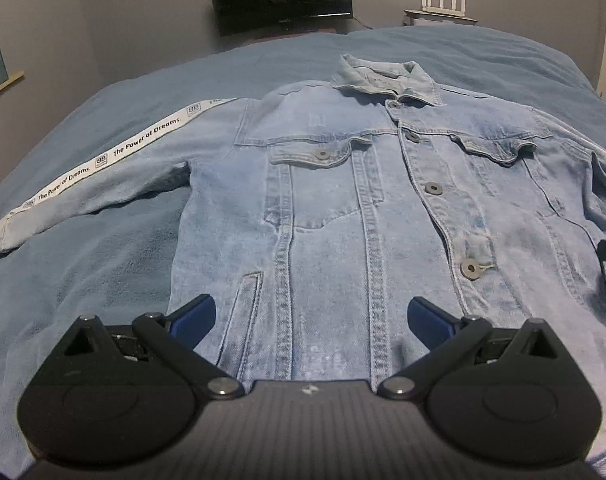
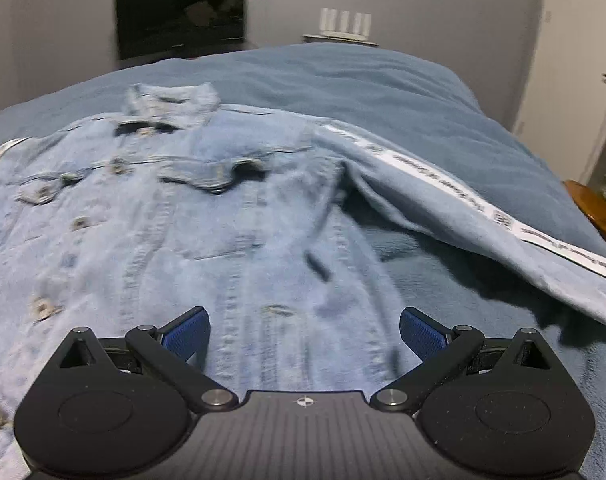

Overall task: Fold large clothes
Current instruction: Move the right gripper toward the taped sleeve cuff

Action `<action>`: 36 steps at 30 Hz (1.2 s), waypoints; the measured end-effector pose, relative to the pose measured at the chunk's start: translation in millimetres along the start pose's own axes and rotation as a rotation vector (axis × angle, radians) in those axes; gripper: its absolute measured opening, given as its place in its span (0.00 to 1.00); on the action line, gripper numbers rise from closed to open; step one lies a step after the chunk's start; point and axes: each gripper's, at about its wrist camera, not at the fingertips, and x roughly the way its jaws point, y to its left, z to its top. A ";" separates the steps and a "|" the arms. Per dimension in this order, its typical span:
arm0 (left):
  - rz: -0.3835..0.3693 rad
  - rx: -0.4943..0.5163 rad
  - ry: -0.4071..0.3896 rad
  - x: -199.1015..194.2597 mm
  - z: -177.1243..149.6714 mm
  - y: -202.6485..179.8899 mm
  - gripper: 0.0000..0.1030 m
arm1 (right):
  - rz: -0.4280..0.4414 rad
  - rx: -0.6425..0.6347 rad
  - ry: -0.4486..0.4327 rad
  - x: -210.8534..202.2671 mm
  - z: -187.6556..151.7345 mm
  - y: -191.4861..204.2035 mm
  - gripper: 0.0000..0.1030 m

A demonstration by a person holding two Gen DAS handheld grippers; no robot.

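While both claws hang over the hem with their blue pads wide apart and holding nothing, the left gripper (image 1: 311, 322) and the right gripper (image 2: 305, 330), the denim jacket (image 1: 363, 208) lies flat, buttoned and front up on the blue bedspread (image 1: 103, 280). Both sleeves, left sleeve (image 1: 103, 176) and right sleeve (image 2: 483, 216), are spread outward, so I judge no fold is made yet; all folding remains.

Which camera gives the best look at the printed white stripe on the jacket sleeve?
The left wrist view. There the white stripe runs along the outstretched sleeve, sharp enough to read "The Power of Dreams". The right wrist view shows the matching stripe on the other sleeve, but motion blur leaves its lettering unreadable.
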 end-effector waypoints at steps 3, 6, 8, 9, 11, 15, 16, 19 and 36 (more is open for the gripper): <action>-0.029 -0.022 0.014 7.8 -1.8 2.0 1.00 | 0.011 0.000 0.049 14.0 -5.7 -0.7 0.99; -0.029 -0.043 0.034 16.5 -2.8 5.7 1.00 | 0.040 -0.013 0.106 26.5 -15.8 4.2 0.99; -0.034 -0.059 0.043 19.6 -3.3 9.7 1.00 | 0.058 0.016 0.117 28.3 -16.0 0.1 0.99; -0.031 -0.062 0.046 21.1 -3.5 10.7 1.00 | 0.070 0.032 0.123 29.2 -16.2 -2.5 0.99; -0.025 -0.066 0.055 23.9 -3.9 11.7 1.00 | 0.090 0.057 0.134 33.0 -14.6 -7.0 0.99; -0.028 -0.065 0.066 26.6 -4.3 11.8 1.00 | 0.121 0.097 0.150 35.6 -14.1 -13.3 1.00; -0.026 -0.063 0.064 26.2 -4.8 10.6 1.00 | 0.120 0.097 0.151 36.2 -13.8 -12.9 1.00; -0.020 -0.055 0.063 26.0 -5.6 9.9 1.00 | 0.099 0.068 0.148 34.0 -15.5 -7.8 0.99; 0.003 0.004 0.071 28.1 -8.4 -1.6 1.00 | 0.133 0.112 0.157 38.1 -14.5 -14.7 1.00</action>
